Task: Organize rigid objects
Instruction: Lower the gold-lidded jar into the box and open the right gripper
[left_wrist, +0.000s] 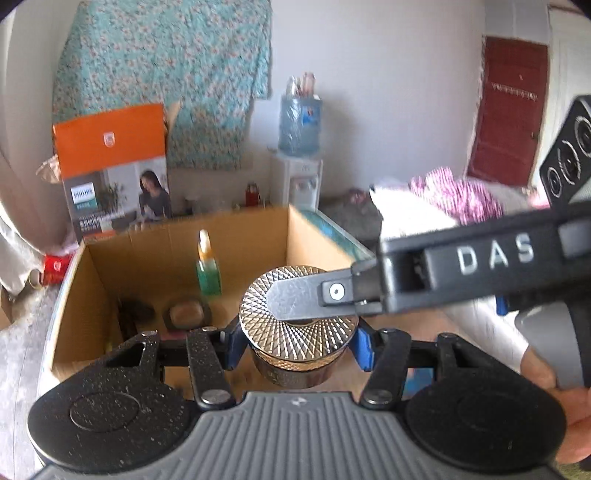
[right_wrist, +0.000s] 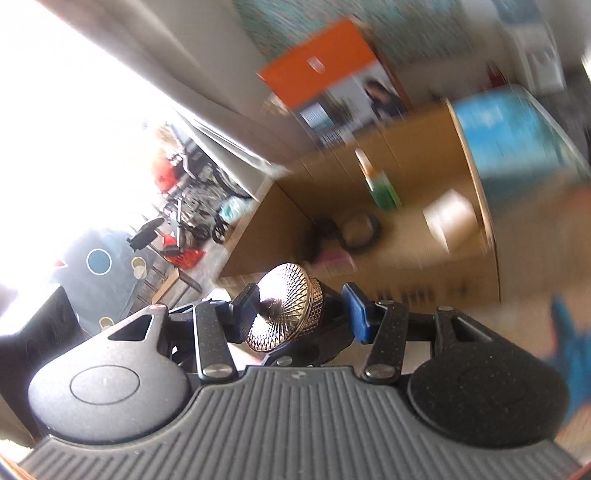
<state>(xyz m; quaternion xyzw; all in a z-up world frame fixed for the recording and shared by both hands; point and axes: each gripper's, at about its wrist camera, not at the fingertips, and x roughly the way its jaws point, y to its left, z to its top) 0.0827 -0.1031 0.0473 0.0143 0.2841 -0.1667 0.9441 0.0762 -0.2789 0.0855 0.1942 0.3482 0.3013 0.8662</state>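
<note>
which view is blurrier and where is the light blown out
Right wrist view: heavy motion smear over the cardboard box and orange carton, with its left side washed out to white; the gold-lidded jar stays fairly sharp. Left wrist view: mostly crisp on the jar and left gripper, slight blur on the right gripper crossing in; fisheye bends the room edges.

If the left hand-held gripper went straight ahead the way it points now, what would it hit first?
Probably the cardboard box. The left hand-held gripper, shut on the gold-lidded jar, points into the open box, toward the green bottle; depth is unclear.
</note>
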